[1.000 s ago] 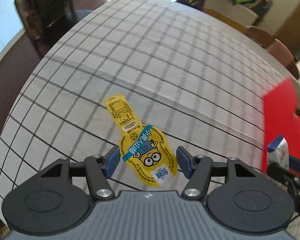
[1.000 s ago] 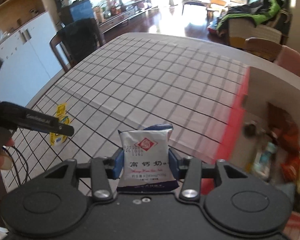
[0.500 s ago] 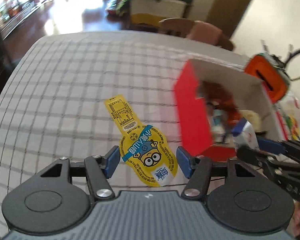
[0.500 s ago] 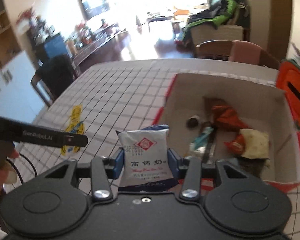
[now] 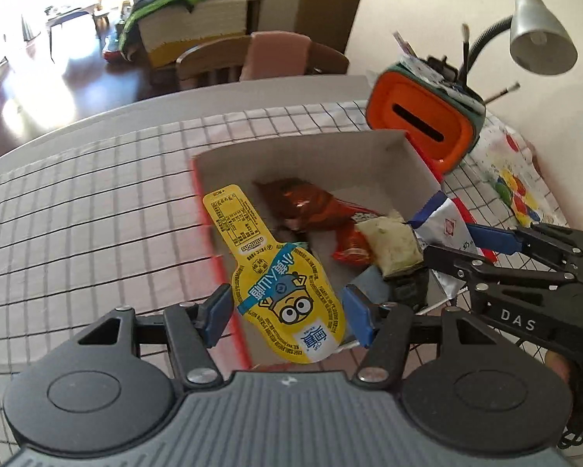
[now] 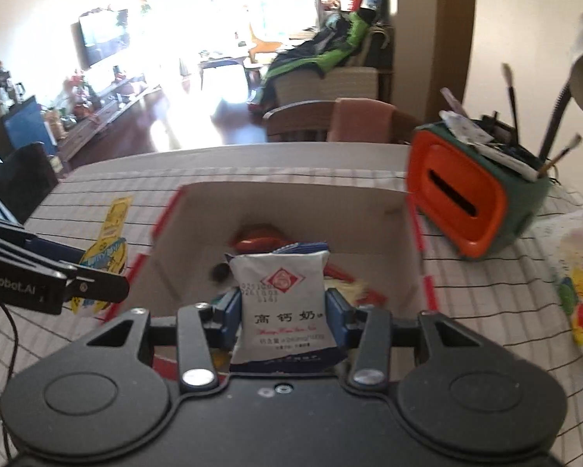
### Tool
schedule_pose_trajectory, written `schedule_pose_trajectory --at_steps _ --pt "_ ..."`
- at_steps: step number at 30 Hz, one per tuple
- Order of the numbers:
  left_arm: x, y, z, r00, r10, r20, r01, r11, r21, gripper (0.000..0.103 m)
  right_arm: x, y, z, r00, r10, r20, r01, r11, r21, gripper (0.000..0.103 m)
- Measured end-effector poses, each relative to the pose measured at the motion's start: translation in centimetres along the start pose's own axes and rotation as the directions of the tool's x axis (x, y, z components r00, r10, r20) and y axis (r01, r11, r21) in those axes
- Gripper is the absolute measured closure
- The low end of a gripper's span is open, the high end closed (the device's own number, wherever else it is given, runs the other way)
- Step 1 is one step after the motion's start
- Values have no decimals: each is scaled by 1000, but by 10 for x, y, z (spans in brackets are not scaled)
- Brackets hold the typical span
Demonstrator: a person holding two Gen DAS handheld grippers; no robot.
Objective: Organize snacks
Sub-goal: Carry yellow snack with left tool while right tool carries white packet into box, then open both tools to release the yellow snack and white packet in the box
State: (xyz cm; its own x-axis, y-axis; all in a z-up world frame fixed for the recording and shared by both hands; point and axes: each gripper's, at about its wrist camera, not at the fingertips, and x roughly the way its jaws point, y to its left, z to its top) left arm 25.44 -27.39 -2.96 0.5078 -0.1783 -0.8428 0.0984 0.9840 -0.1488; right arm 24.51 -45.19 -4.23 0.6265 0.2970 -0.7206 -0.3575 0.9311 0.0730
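My left gripper (image 5: pixel 287 311) is shut on a yellow cartoon snack pouch (image 5: pixel 283 292), held above the near left edge of the red-edged cardboard box (image 5: pixel 310 159). My right gripper (image 6: pixel 283 311) is shut on a white milk-tablet packet (image 6: pixel 281 295), held over the box (image 6: pixel 291 202) from its near side. Inside the box lie a red-brown packet (image 5: pixel 310 206), a pale packet (image 5: pixel 392 245) and other snacks. In the left wrist view the right gripper (image 5: pixel 466 249) enters from the right with the white packet (image 5: pixel 445 222). The left gripper (image 6: pixel 77 264) and its yellow pouch (image 6: pixel 110 229) show at the left of the right wrist view.
An orange and green pen holder (image 5: pixel 423 124) with brushes stands just past the box's far right corner, with a grey desk lamp (image 5: pixel 540 39) behind it. A colourful printed cloth (image 5: pixel 517 186) lies at the right. A wooden chair (image 5: pixel 260 58) stands beyond the checked tablecloth (image 5: pixel 77 214).
Both grippers have swung to the right across the table with their packets. The box, first only at the right edge, now lies straight in front of both.
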Motion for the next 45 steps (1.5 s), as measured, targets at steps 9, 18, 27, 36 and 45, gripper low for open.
schedule_pose_trajectory --at_steps 9,18,27,36,45 --pt "57 -28 11 994 -48 -102 56 995 81 42 32 -27 0 997 -31 -69 36 997 69 59" --pt "97 -33 18 985 -10 -170 26 996 90 42 60 -29 -2 992 -76 -106 83 995 64 59" --pt "116 -28 13 978 -6 -210 26 995 93 41 61 -35 -3 991 -63 -118 71 995 66 58" --pt "100 -31 8 987 -3 -162 23 992 122 36 45 -36 -5 995 -40 -96 48 995 86 37" --pt "59 -29 5 999 -6 -39 11 992 123 27 11 -33 -3 999 -11 -42 15 995 102 22"
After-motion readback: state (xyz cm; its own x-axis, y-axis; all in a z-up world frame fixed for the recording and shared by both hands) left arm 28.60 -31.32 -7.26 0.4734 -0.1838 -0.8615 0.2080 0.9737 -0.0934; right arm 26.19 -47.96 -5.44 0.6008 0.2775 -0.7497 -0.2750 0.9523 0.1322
